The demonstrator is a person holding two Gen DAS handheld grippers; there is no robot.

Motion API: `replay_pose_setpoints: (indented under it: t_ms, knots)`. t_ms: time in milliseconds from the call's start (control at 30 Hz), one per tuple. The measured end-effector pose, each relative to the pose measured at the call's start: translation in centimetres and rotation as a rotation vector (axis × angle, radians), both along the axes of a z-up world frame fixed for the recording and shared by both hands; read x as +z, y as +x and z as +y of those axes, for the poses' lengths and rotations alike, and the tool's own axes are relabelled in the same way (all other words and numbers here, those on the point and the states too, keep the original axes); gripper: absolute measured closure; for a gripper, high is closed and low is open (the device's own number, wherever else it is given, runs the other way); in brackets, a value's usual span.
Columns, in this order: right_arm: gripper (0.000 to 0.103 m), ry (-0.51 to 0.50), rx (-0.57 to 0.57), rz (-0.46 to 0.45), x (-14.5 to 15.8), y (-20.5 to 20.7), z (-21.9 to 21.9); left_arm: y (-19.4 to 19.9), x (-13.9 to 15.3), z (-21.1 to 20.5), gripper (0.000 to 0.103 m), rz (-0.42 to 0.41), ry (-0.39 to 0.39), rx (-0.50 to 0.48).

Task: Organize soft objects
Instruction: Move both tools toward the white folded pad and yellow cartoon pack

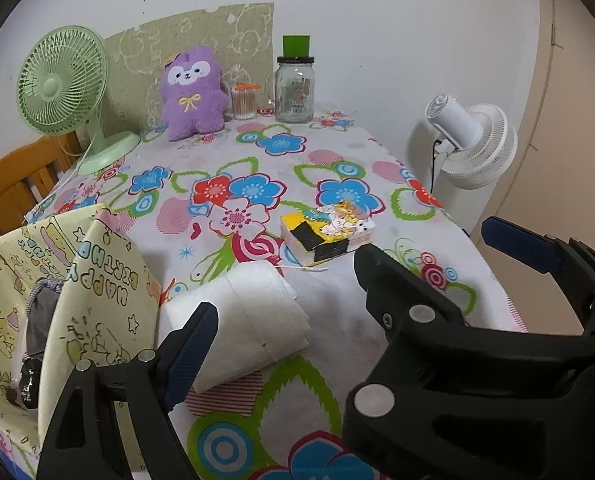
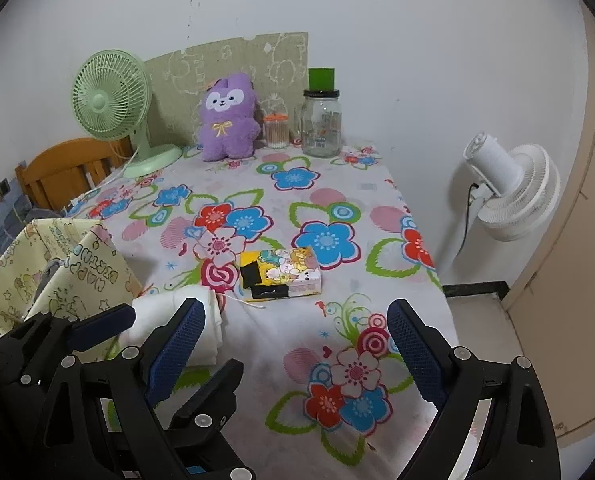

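Observation:
A folded white cloth (image 1: 249, 316) (image 2: 169, 312) lies on the floral tablecloth (image 1: 337, 152) at the near left. To its left a yellow "Happy Birthday" fabric bag (image 1: 97, 292) (image 2: 77, 272) stands open, with something grey (image 1: 41, 320) inside. A purple plush toy (image 1: 191, 92) (image 2: 227, 120) sits upright at the back. My left gripper (image 1: 285, 292) is open just above the cloth, one blue pad (image 1: 193, 344) by its near corner. My right gripper (image 2: 295, 308) is open over bare tablecloth, right of the cloth. Both grippers stand close together with fingers overlapping.
A sticker-covered box (image 1: 325, 232) (image 2: 281, 274) lies mid-table. At the back stand a green fan (image 1: 61, 84), a cotton-swab tub (image 1: 246, 102) and a glass jar (image 1: 295, 88). A wooden chair (image 2: 69, 164) is at the left, and a white floor fan (image 2: 513, 192) past the right edge.

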State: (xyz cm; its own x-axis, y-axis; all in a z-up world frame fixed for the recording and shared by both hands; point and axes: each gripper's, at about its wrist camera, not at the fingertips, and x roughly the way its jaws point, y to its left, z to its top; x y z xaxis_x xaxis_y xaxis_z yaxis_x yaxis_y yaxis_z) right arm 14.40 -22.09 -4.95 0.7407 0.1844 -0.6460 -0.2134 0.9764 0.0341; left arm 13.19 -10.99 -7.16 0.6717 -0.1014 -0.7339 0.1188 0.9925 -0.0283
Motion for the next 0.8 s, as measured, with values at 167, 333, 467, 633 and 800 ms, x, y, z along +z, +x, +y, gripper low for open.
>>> replay_pose_setpoints:
  t_ms: [167, 333, 467, 633, 800]
  knots:
    - [0.009, 0.026, 0.011, 0.013, -0.9, 1.2, 0.0, 1.0, -0.8, 0.2, 0.016, 0.021, 0.004, 0.022]
    - [0.009, 0.023, 0.024, 0.017, -1.6, 2.1, 0.3, 1.8, -1.6, 0.6, 0.016, 0.044, 0.001, 0.045]
    - [0.009, 0.009, 0.030, 0.015, -2.0, 2.8, 0.7, 2.5, -2.3, 1.0, 0.016, 0.066, -0.006, 0.079]
    - [0.009, 0.000, 0.039, 0.020, -2.6, 3.8, 1.3, 3.2, -2.9, 1.7, 0.015, 0.082, -0.009, 0.112]
    - [0.009, -0.005, 0.055, 0.031, -3.1, 4.7, 1.7, 3.4, -3.3, 1.6, 0.009, 0.088, -0.013, 0.106]
